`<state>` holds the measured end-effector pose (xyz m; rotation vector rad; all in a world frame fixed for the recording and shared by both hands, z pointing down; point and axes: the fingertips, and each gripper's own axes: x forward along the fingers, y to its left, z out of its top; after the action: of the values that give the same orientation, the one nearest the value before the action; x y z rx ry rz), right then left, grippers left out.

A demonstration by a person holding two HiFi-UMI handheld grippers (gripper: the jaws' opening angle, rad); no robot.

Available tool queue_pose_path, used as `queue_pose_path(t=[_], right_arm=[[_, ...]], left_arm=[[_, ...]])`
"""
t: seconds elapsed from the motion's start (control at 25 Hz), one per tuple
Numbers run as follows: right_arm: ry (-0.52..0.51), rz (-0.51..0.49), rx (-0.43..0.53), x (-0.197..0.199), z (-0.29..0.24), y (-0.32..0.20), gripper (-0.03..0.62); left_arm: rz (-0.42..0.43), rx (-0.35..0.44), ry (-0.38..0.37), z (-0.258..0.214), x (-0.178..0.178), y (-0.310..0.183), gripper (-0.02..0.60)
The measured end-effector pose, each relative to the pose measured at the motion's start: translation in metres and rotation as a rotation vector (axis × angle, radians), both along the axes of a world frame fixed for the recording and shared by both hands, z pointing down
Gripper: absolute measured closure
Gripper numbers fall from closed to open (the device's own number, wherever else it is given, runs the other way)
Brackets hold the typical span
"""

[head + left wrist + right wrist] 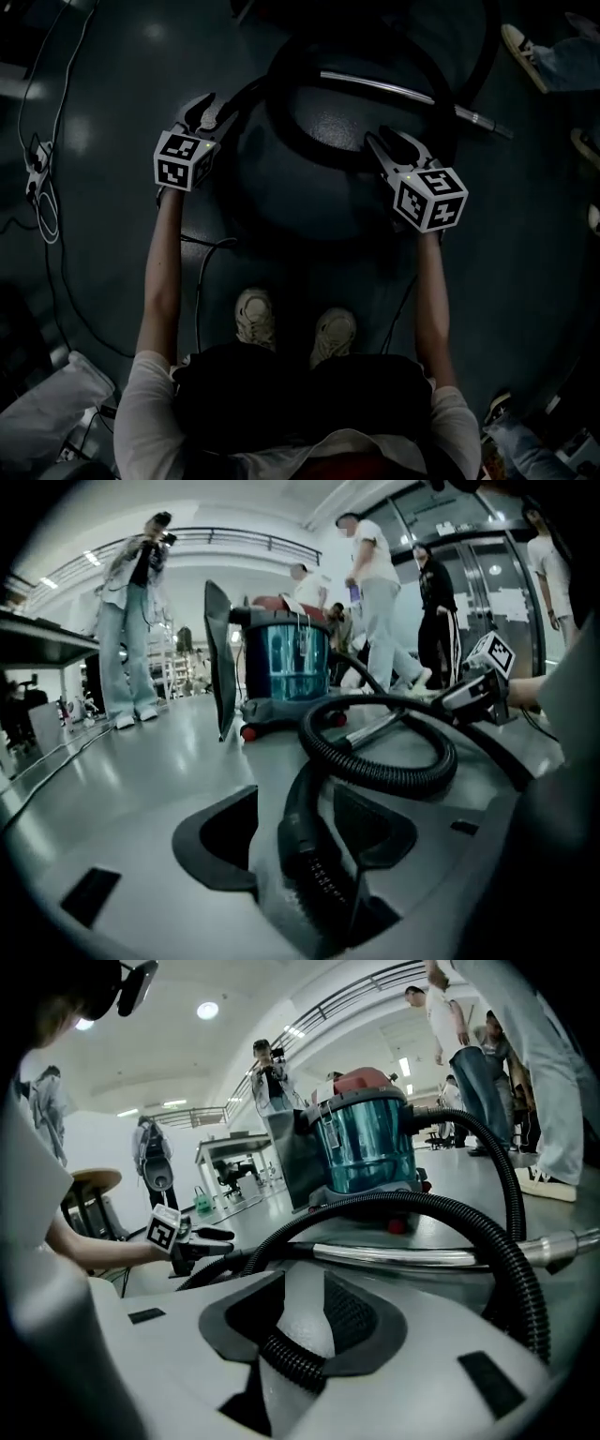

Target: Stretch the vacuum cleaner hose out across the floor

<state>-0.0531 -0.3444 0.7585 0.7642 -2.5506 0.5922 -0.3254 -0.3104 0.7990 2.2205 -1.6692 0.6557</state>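
The black ribbed vacuum hose (314,157) lies in a loop on the dark floor, with a shiny metal wand (375,86) across it. My left gripper (204,111) is at the loop's left side. The hose's smooth end cuff (305,850) sits between its jaws, and the gripper is shut on it. At the loop's near right side my right gripper (382,141) is shut on the ribbed hose (286,1358), which crosses low between the jaws. The blue-drum vacuum cleaner (366,1138) stands beyond the loop. Each gripper also shows in the other's view: right gripper (478,682), left gripper (183,1237).
Several people stand around; a bystander's shoe (523,49) is at the far right. Cables and a plug strip (39,164) trail along the left floor. A dark upright panel (218,658) stands beside the vacuum. My own shoes (255,317) are just behind the loop.
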Motion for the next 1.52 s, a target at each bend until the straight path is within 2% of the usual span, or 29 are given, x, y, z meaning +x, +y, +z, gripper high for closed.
queue_pose_path(t=[0.04, 0.08, 0.24, 0.32, 0.44, 0.6, 0.72, 0.8, 0.88, 0.96, 1.04, 1.24, 1.36, 1.44, 1.52], right_arm=[[0.008, 0.003, -0.002, 0.002, 0.002, 0.001, 0.457], [0.011, 0.007, -0.009, 0.003, 0.004, 0.002, 0.457], [0.017, -0.008, -0.028, -0.003, 0.006, 0.008, 0.457], [0.037, -0.024, -0.014, -0.008, 0.007, 0.011, 0.457], [0.058, -0.049, -0.033, -0.014, 0.014, 0.022, 0.457], [0.118, -0.107, -0.098, -0.019, 0.035, 0.044, 0.457], [0.173, -0.161, -0.099, -0.025, 0.044, 0.051, 0.457], [0.245, -0.209, -0.102, -0.033, 0.056, 0.050, 0.457], [0.304, -0.246, -0.153, -0.036, 0.073, 0.051, 0.457], [0.304, -0.245, -0.211, -0.033, 0.078, 0.053, 0.457], [0.304, -0.235, -0.227, -0.030, 0.077, 0.055, 0.457], [0.290, -0.190, -0.263, -0.030, 0.074, 0.052, 0.458], [0.291, -0.133, -0.278, -0.025, 0.071, 0.048, 0.457], [0.278, -0.112, -0.280, -0.020, 0.068, 0.045, 0.457], [0.267, -0.109, -0.282, -0.017, 0.070, 0.044, 0.457]], left_arm=[[0.016, -0.055, -0.003, 0.010, -0.003, -0.003, 0.345], [0.026, -0.114, 0.026, 0.022, -0.003, -0.005, 0.345], [0.035, -0.304, 0.236, 0.051, 0.005, -0.011, 0.345], [0.008, -0.348, 0.292, 0.053, 0.006, -0.012, 0.345], [-0.037, -0.357, 0.274, 0.051, 0.008, -0.009, 0.345], [-0.115, -0.336, 0.270, 0.052, 0.010, 0.017, 0.345], [-0.195, -0.315, 0.261, 0.052, 0.007, 0.038, 0.345], [-0.252, -0.308, 0.251, 0.052, 0.001, 0.047, 0.347], [-0.323, -0.304, 0.242, 0.051, -0.007, 0.056, 0.347], [-0.406, -0.293, 0.234, 0.050, -0.018, 0.067, 0.347], [-0.493, -0.277, 0.223, 0.044, -0.035, 0.085, 0.347], [-0.757, -0.262, 0.202, 0.033, -0.099, 0.162, 0.345], [-0.831, -0.251, 0.183, 0.030, -0.119, 0.205, 0.345], [-0.843, -0.193, 0.129, 0.020, -0.122, 0.214, 0.345], [-0.840, -0.062, 0.023, -0.008, -0.128, 0.206, 0.346]])
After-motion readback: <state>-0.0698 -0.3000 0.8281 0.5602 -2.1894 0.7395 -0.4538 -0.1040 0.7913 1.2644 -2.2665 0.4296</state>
